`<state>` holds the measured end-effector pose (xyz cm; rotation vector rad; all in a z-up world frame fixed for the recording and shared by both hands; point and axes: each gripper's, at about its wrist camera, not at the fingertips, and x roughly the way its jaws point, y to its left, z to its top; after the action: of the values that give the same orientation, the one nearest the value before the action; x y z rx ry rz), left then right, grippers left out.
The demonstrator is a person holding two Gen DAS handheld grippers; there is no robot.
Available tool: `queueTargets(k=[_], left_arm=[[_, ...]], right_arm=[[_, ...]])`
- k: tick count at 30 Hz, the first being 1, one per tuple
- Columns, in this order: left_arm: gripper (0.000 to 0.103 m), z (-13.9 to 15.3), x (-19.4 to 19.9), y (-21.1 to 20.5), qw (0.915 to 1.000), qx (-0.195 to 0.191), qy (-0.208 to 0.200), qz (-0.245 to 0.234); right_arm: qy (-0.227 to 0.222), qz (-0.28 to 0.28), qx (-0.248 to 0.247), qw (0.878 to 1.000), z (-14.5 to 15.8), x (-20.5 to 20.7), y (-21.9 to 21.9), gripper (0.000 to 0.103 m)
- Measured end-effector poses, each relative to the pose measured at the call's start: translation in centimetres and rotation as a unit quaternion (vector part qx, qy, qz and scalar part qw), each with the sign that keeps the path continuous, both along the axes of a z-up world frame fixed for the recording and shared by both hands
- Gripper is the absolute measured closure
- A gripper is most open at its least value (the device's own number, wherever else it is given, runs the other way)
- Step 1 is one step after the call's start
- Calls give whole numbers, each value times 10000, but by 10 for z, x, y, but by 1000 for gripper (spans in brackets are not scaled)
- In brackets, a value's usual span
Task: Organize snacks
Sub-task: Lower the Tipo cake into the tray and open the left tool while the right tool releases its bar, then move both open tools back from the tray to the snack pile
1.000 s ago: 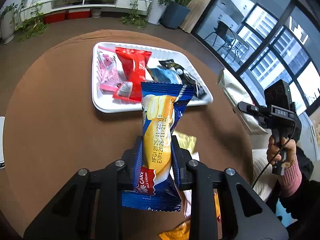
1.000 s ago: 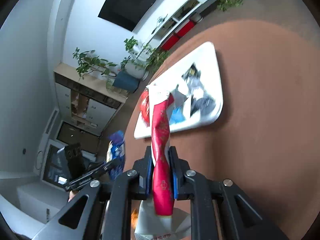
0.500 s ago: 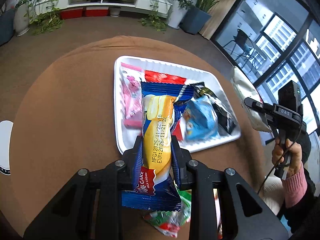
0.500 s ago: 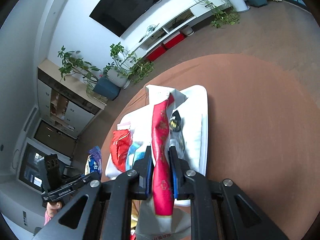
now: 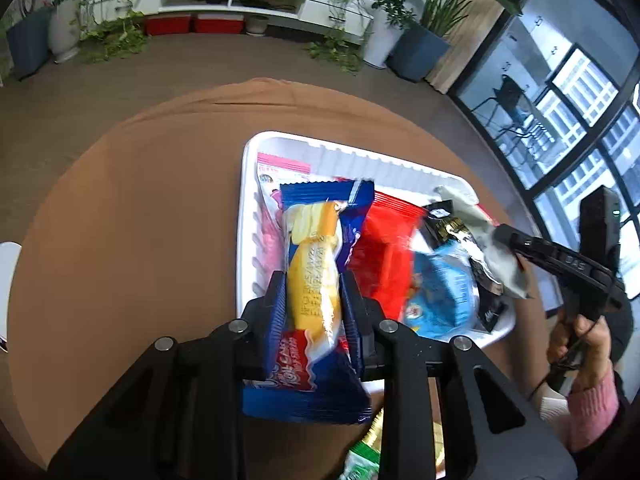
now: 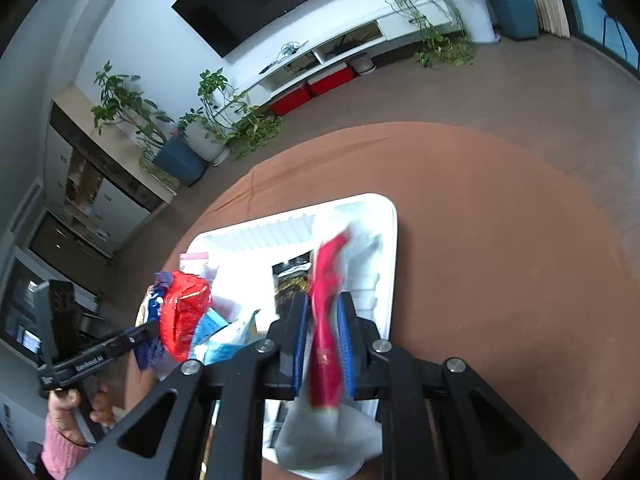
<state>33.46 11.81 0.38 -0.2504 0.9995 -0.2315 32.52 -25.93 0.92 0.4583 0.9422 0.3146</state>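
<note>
Left wrist view: the left hand-held gripper (image 5: 314, 292) is clamped on a blue cake pack (image 5: 316, 280), poised over the near left part of the white tray (image 5: 352, 156), which sits toward the far right of the round table (image 5: 120, 220). Pink, red, light-blue and black packets already lie in the tray. At the right edge a hand (image 5: 576, 340) carries the other hand-held gripper, a grey wrapper at its tip.

Right wrist view: the right hand-held gripper (image 6: 322, 336) pinches a red-and-white packet (image 6: 326, 320), nearly closed on it, above the tray's (image 6: 390, 240) right side.

Both snacks appear to be at the delivery step. Next, each looks set to be lowered into a free spot, the cake beside the pink packet, before the jaws part.
</note>
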Motion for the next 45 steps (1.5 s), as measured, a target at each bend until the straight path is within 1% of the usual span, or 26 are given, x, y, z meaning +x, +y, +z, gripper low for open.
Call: queueTargets(k=[2, 4, 6, 8, 11, 15, 19, 23, 24, 25, 30, 34, 38, 41, 43, 45], left_arm=[[75, -1, 1, -1, 10000, 19, -39, -2], [71, 1, -2, -3, 9999, 121, -114, -29], [69, 5, -4, -3, 9994, 268, -239, -26], [64, 9, -7, 1, 9993, 226, -288, 22], [63, 15, -15, 7, 9991, 126, -376, 122], [63, 20, -30, 12, 9988, 137, -436, 164], [63, 27, -58, 13, 9983, 223, -519, 108], [62, 29, -92, 11, 9978, 317, -583, -40], [61, 29, -99, 10, 9977, 336, -587, -74], [59, 29, -108, 8, 9975, 363, -593, -116], [59, 23, -148, -1, 9970, 454, -521, -340], [59, 21, -180, -13, 9953, 544, -507, -620], [59, 20, -211, -29, 9910, 589, -498, -1095], [59, 18, -236, -44, 9832, 615, -441, -1662], [58, 15, -252, -57, 9757, 688, -405, -2042], [58, 8, -268, -68, 9681, 678, -317, -2390]], right_arm=[[-42, 21, -134, 9999, 2, 1, 2, 80], [-159, 46, -339, 9993, 5, -2, 6, 80], [-225, 71, -438, 9988, 8, -2, 8, 80], [-290, 68, -512, 9982, 13, -4, 9, 80], [-388, 38, -529, 9978, 17, -14, 9, 79], [-565, 44, -554, 9969, 29, -31, 10, 70], [-785, 123, -572, 9952, 46, -58, 16, 65], [-1020, 244, -611, 9926, 61, -95, 24, 56], [-1056, 294, -613, 9921, 64, -106, 28, 54], [-1069, 322, -610, 9919, 65, -114, 32, 54], [-1000, 656, -579, 9911, 62, -156, 54, 53], [-876, 961, -609, 9896, 52, -185, 76, 53], [-684, 1254, -605, 9879, 36, -208, 97, 53], [-533, 1367, -476, 9880, 24, -219, 107, 53], [-472, 1438, -416, 9876, 19, -223, 114, 53], [-418, 1538, -381, 9865, 15, -225, 123, 53]])
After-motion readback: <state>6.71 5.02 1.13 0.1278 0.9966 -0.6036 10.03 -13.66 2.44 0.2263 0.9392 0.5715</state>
